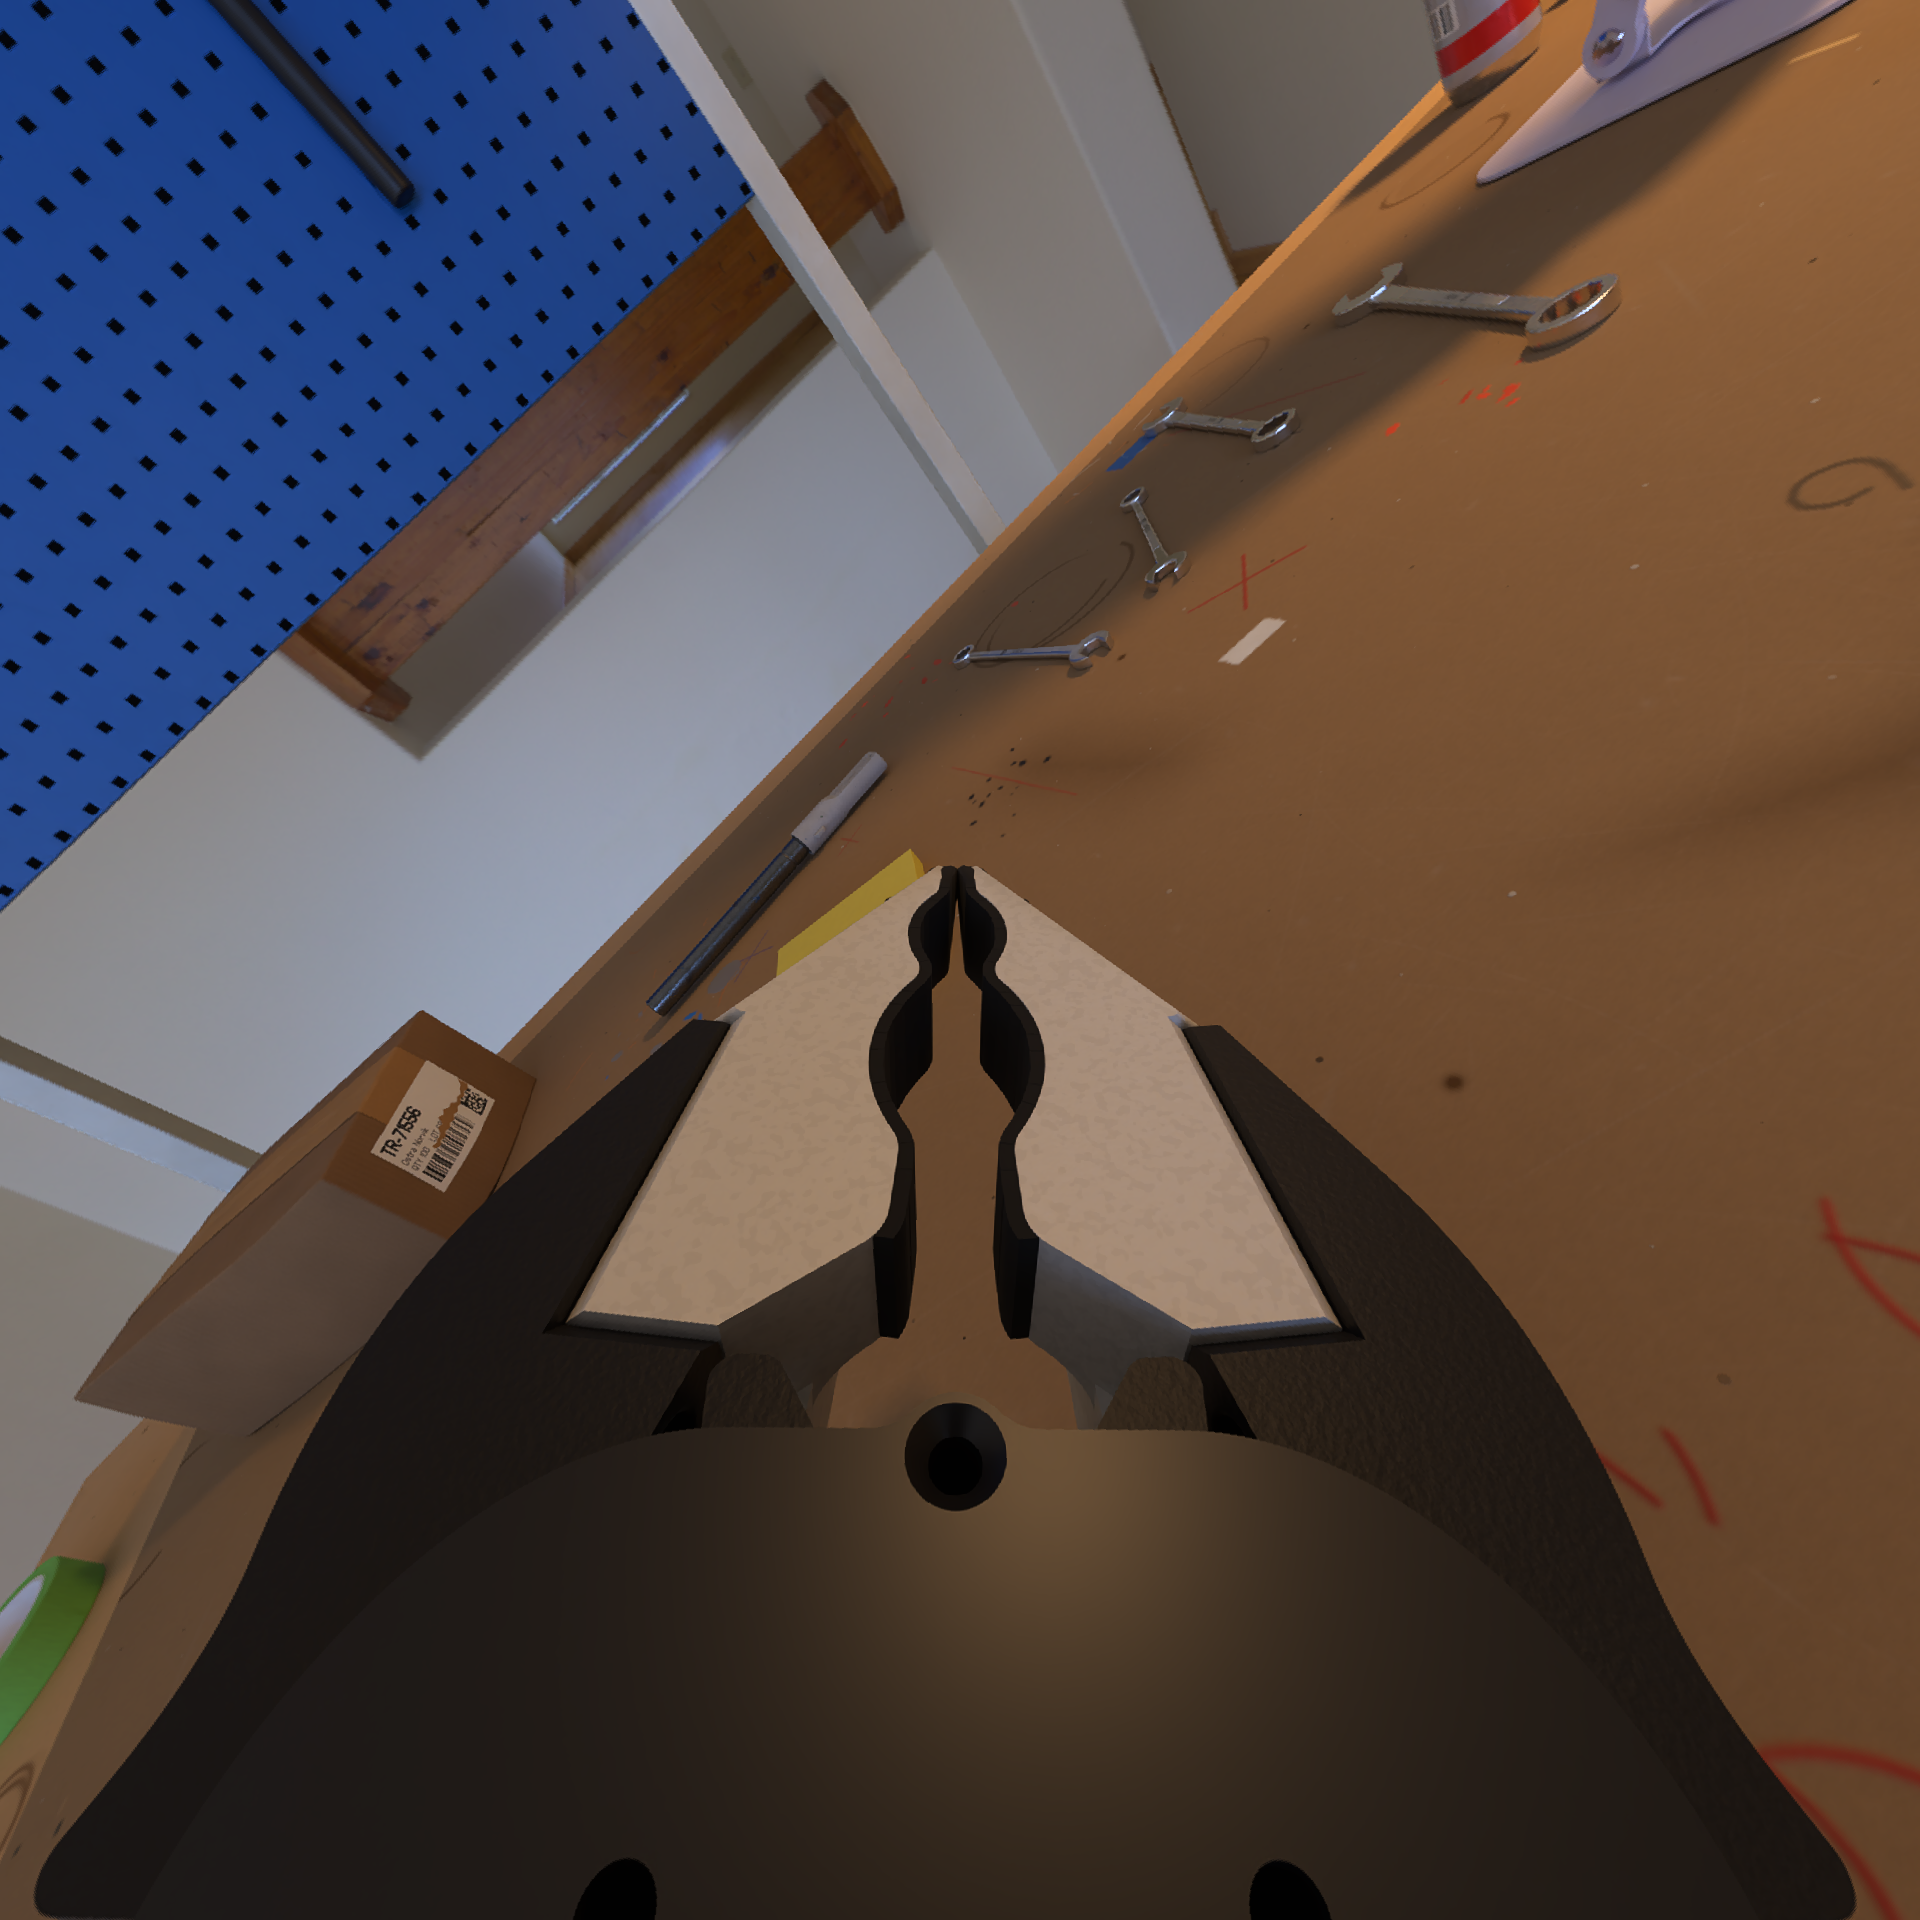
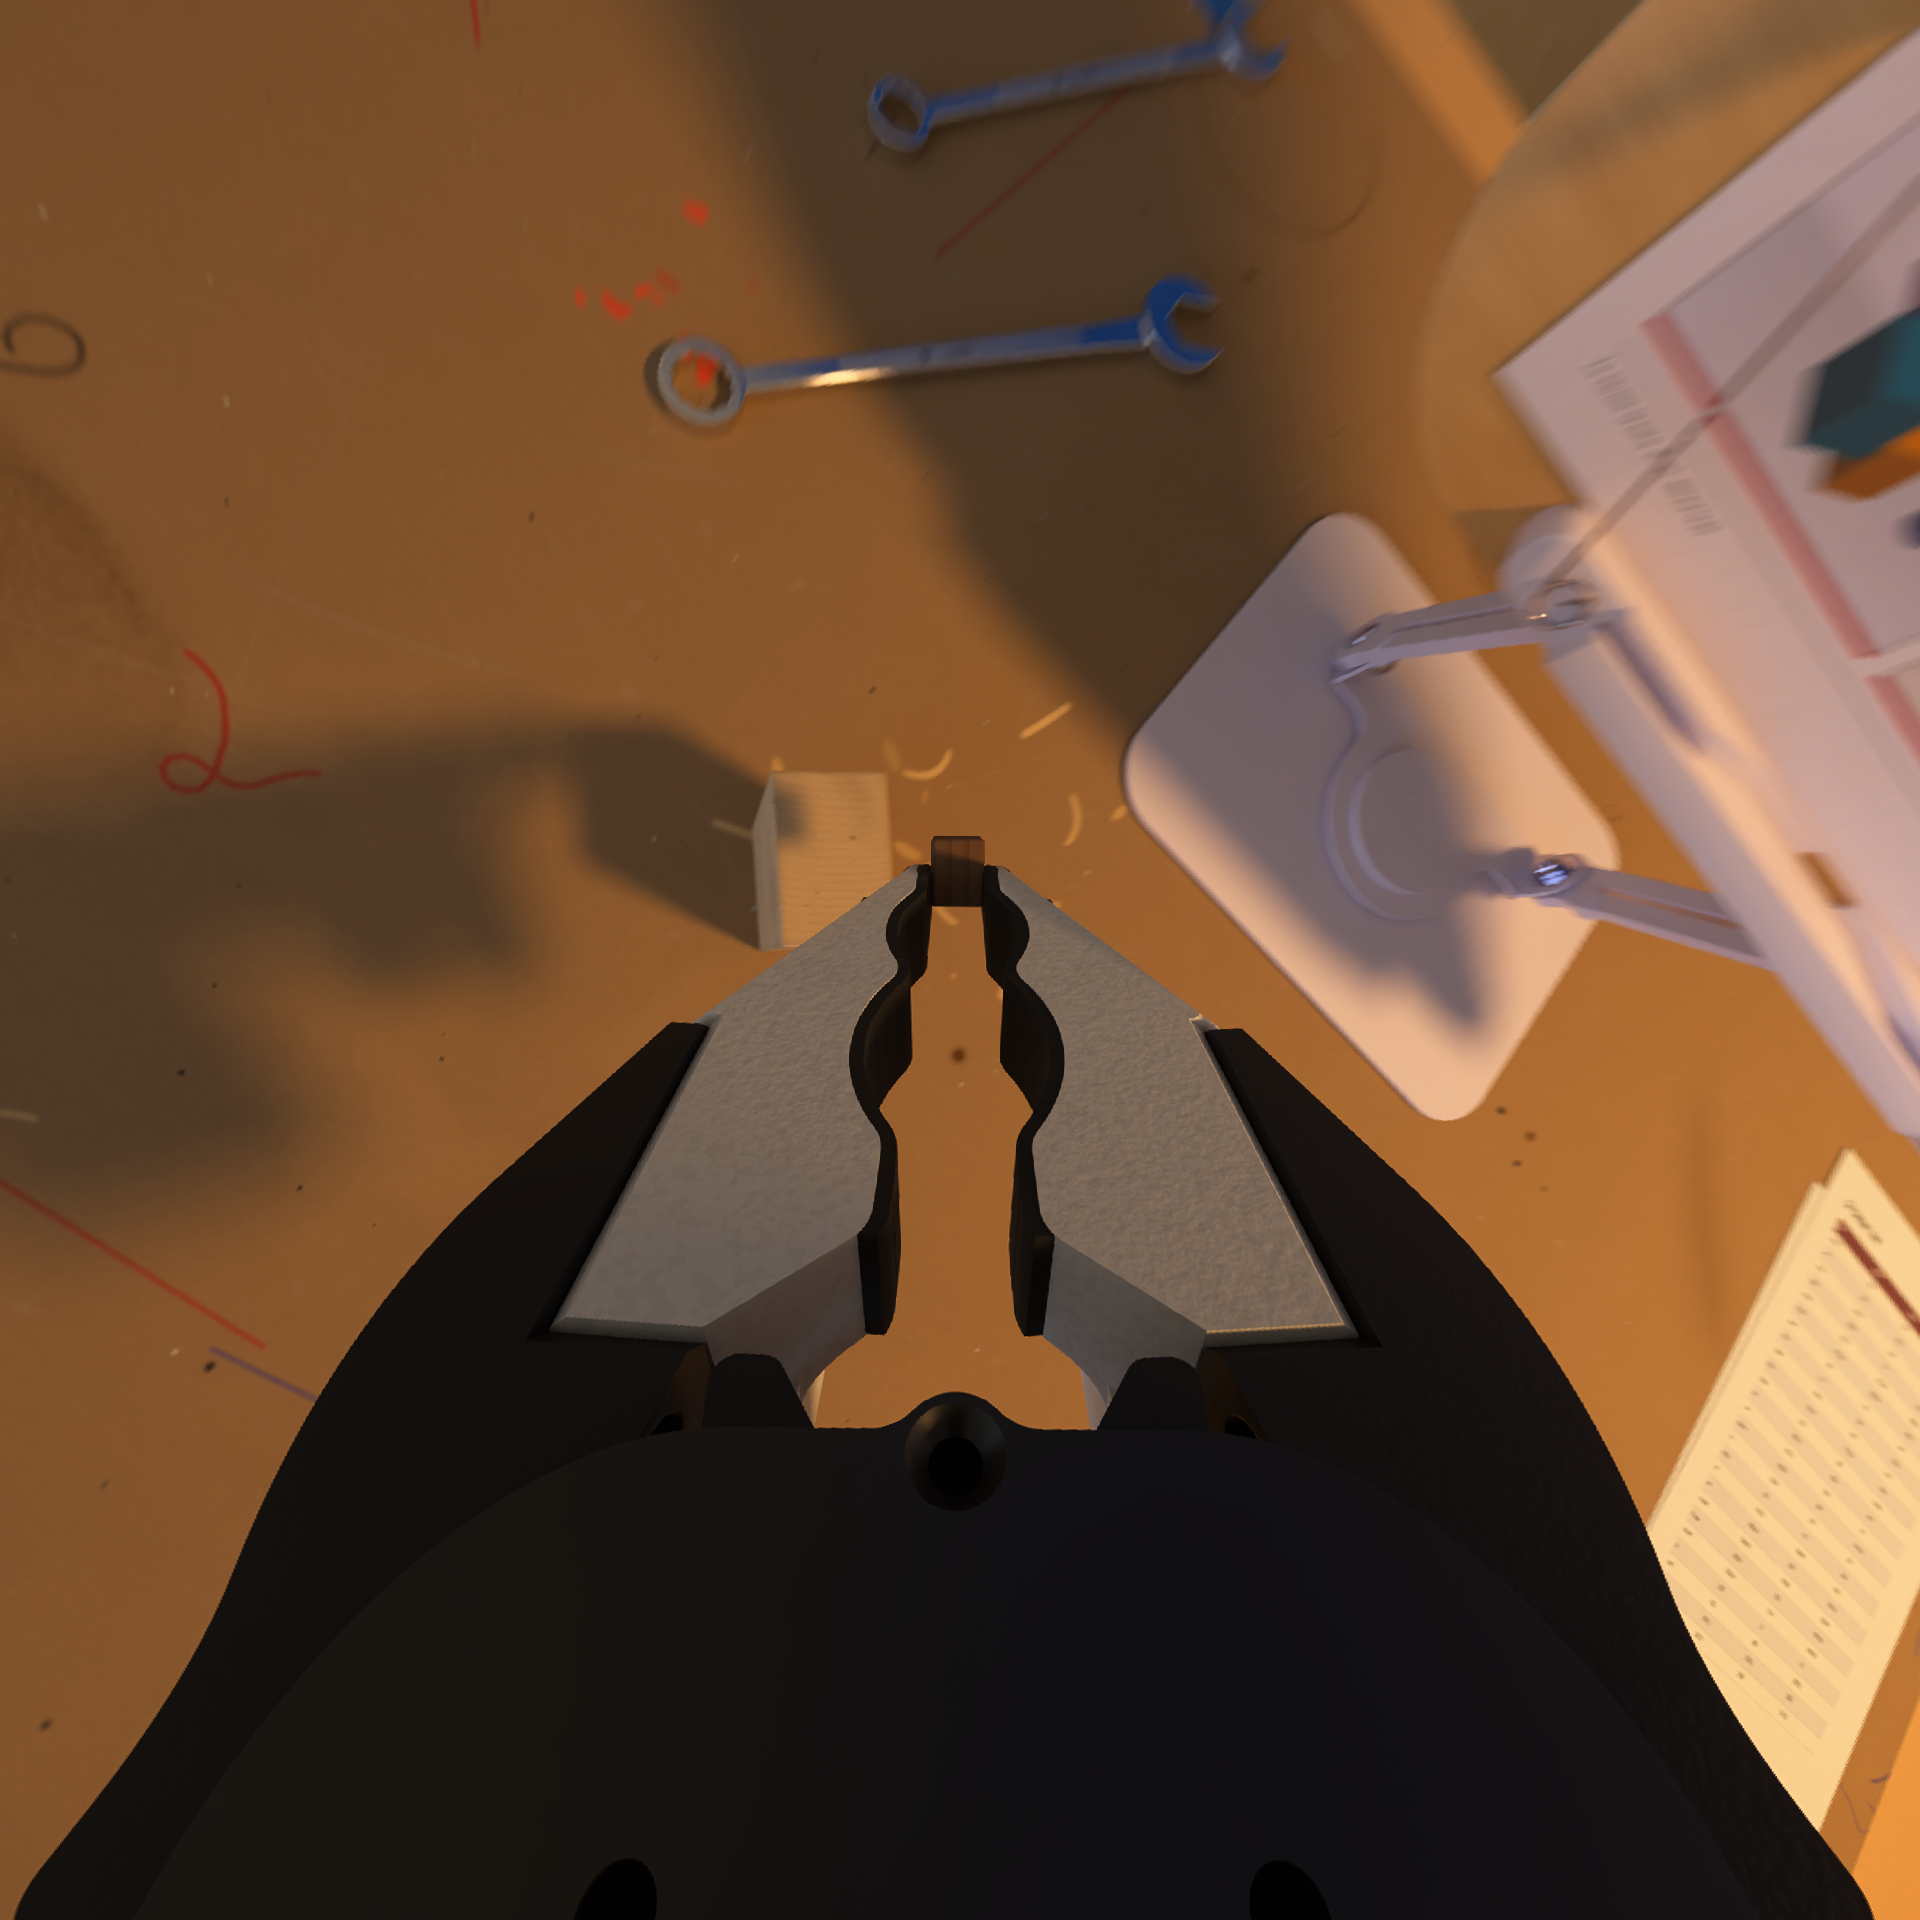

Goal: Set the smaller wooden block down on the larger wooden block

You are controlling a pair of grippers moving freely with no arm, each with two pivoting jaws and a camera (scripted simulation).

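Note:
In the right wrist view my right gripper (image 2: 957, 883) is shut on the smaller wooden block (image 2: 957, 868), a dark brown piece pinched between the fingertips, held above the workbench. The larger wooden block (image 2: 826, 868), pale and rectangular, lies on the bench just left of and beyond the fingertips, partly hidden behind the left finger. In the left wrist view my left gripper (image 1: 956, 883) is shut and empty, over the bench. Neither block shows in that view.
In the right wrist view there are two wrenches (image 2: 935, 353) farther off, a white lamp base (image 2: 1382, 831) and a stand at right, and a printed sheet (image 2: 1787, 1507) at lower right. In the left wrist view there are several wrenches (image 1: 1475, 303), a pen (image 1: 769, 883), a yellow thing (image 1: 862, 904), a cardboard box (image 1: 343, 1195), and a blue pegboard (image 1: 260, 364).

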